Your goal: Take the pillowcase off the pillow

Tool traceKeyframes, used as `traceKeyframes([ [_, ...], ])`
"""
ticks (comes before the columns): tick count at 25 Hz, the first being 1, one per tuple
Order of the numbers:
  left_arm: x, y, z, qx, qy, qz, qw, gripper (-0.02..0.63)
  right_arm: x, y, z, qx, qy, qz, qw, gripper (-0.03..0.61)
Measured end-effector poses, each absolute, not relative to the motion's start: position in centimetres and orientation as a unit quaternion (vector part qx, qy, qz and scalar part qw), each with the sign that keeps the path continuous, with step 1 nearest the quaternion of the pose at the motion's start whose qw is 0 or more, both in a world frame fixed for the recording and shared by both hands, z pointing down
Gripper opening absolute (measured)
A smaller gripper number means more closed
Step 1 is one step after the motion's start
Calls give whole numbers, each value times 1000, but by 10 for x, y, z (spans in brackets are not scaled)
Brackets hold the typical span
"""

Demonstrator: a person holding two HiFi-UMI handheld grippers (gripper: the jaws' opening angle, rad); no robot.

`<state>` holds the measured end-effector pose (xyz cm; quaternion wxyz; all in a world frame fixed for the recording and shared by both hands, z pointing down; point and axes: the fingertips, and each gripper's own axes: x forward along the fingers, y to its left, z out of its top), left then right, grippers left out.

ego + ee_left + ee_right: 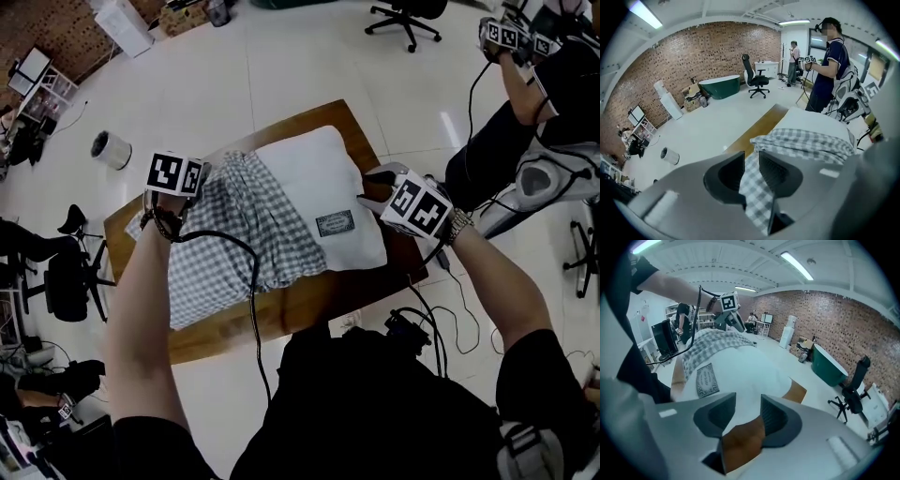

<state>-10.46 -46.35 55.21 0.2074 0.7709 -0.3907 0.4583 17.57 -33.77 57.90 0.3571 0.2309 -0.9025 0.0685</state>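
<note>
- Pillowcase [234, 234], grey-and-white check, lies rumpled across the left part of the wooden table [319, 305]. Its far edge is bunched in folds over the left end of the pillow, and the rest spreads loosely toward the person.
- White pillow [323, 178] lies slantwise on the table, its right part bare. A small dark-framed label [335, 223] shows on its near side, just right of the checked cloth.
- Left gripper [202, 171] hangs over the far left corner of the pillowcase and points steeply down. In the left gripper view its jaws [751, 157] stand a little apart. Checked cloth shows in the narrow gap, but the pads do not look pressed on it.
- Right gripper [368, 185] sits at the pillow's right edge. In the right gripper view its jaws [748, 401] stand apart, with the white pillow edge and bare wood showing between them and nothing gripped.
- Out on the pale floor, a white roll [111, 148] stands well left of the table and an office chair [408, 14] beyond it.
- Another person [534, 84] stands off to the right, holding grippers of their own.
</note>
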Motion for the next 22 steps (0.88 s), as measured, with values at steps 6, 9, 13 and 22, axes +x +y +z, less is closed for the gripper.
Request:
traceKeyframes([
  [6,-111,-387,531,778,-415,430,194,98,151,-283,560,203,-912,23,357,187],
  [9,-107,-355,532,782,-425,413,194,101,140,-263,563,189,-915,7,358,201],
  [13,-93,-318,521,796,-443,365,191,122,123,-239,565,173,-918,-12,358,244],
  [22,-57,-223,526,804,-495,286,160,191,90,-206,573,158,-908,-77,381,318],
])
